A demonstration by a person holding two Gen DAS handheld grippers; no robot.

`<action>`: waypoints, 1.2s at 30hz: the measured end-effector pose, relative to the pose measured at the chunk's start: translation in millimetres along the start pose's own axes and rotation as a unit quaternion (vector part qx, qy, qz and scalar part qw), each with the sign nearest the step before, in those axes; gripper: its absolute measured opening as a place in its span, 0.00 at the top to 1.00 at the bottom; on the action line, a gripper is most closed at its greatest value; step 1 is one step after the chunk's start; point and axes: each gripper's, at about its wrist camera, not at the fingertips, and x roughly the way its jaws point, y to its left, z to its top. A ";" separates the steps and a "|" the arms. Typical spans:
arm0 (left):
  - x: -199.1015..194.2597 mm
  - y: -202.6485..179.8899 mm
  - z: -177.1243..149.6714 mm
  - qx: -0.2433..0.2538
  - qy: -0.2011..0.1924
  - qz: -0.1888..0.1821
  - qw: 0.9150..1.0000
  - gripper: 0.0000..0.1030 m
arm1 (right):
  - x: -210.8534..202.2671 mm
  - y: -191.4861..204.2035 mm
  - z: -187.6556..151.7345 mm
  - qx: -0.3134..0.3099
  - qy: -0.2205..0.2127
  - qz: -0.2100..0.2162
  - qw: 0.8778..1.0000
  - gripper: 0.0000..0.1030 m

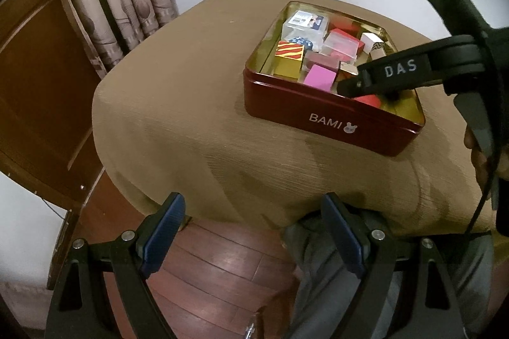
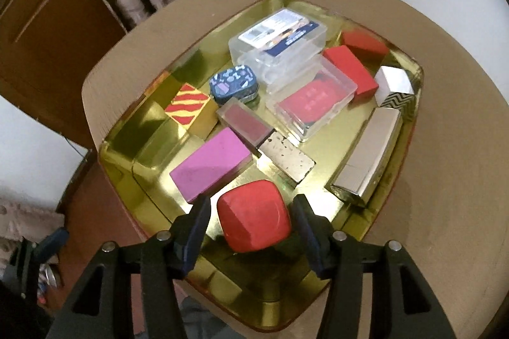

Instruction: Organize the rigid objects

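Counter [image 1: 178, 129] w/ red tin [image 1: 318, 113] on it. In tin: pink block [image 2: 208, 164], red cube [image 2: 254, 216] betw. right tool [image 2: 251, 223] pads, not pinched. Left tool [image 1: 254, 231] open, empty, near counter edge.

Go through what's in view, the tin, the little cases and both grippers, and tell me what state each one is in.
Red tin: lid off, holding blocks and cases.
Rounded red block: lying in the tin between the right gripper's fingers, gaps visible both sides.
Right gripper: open, not gripping.
Left gripper: open, empty.
Two clear plastic cases: closed.
Small blue tin: closed.
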 end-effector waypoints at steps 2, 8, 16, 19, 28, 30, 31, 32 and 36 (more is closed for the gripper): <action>-0.6 -1.1 -0.5 0.002 0.000 0.000 1.000 0.18 | -7.1 -3.2 -4.2 0.009 -0.022 0.008 1.000 0.46; -2.2 -3.6 -0.9 0.005 -0.004 0.002 1.000 0.18 | -40.7 -7.4 -32.4 0.033 -0.115 -0.006 0.993 0.46; -17.7 -3.1 4.5 0.002 -0.041 -0.017 0.999 0.18 | -113.4 5.8 -76.4 0.010 -0.263 -0.099 0.960 0.36; -30.3 -7.9 12.8 0.021 -0.084 -0.009 0.996 0.18 | -137.9 22.7 -94.3 0.002 -0.351 -0.157 0.923 0.29; -50.3 -20.6 42.5 0.058 -0.176 -0.026 0.982 0.18 | -152.0 24.0 -110.2 0.037 -0.428 -0.221 0.876 0.21; -49.3 -22.1 46.3 0.064 -0.184 -0.031 0.980 0.17 | -153.3 21.6 -110.1 0.051 -0.428 -0.228 0.873 0.21; -48.1 -23.5 48.7 0.066 -0.185 -0.029 0.980 0.17 | -152.3 18.0 -109.1 0.066 -0.426 -0.226 0.873 0.21; -46.7 -25.5 51.2 0.068 -0.186 -0.027 0.980 0.16 | -151.8 15.0 -109.2 0.072 -0.425 -0.219 0.875 0.21; -41.1 -27.1 56.6 0.069 -0.184 -0.034 0.980 0.14 | -149.5 10.0 -112.9 0.089 -0.425 -0.214 0.875 0.21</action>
